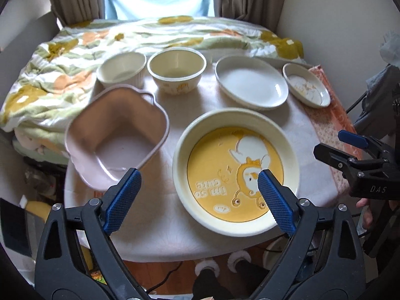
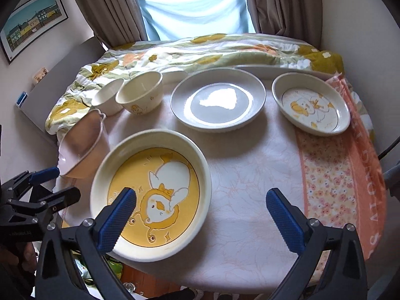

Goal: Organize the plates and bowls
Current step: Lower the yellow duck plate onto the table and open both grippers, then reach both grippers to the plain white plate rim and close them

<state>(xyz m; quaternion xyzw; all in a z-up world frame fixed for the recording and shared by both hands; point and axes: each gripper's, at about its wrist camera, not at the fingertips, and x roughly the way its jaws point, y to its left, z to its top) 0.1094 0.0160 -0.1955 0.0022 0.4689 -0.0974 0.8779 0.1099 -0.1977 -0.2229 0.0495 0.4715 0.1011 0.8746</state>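
A round table [image 2: 250,175] under a white cloth bears several dishes. Nearest is a large yellow duck plate [image 1: 225,150] [image 2: 160,175], with a pink square bowl [image 1: 117,140] [image 2: 85,145] to its left. Along the back stand a white ribbed ramekin [image 1: 122,68] [image 2: 107,97], a cream printed bowl [image 1: 176,71] [image 2: 141,96], a plain white plate [image 1: 251,82] [image 2: 217,100] and a small duck dish [image 1: 306,85] [image 2: 310,105]. My left gripper [image 1: 198,177] [image 2: 57,183] hangs open above the pink bowl and yellow plate, holding nothing. My right gripper [image 2: 201,195] [image 1: 335,145] hangs open and empty above the yellow plate's right rim.
An orange floral towel [image 2: 332,175] covers the table's right side. A flowered blanket [image 1: 62,75] is bunched behind and left of the dishes, with curtains [image 2: 112,7] and a window beyond. A person's hand [image 1: 367,212] and slippered feet [image 1: 207,267] show below the table's near edge.
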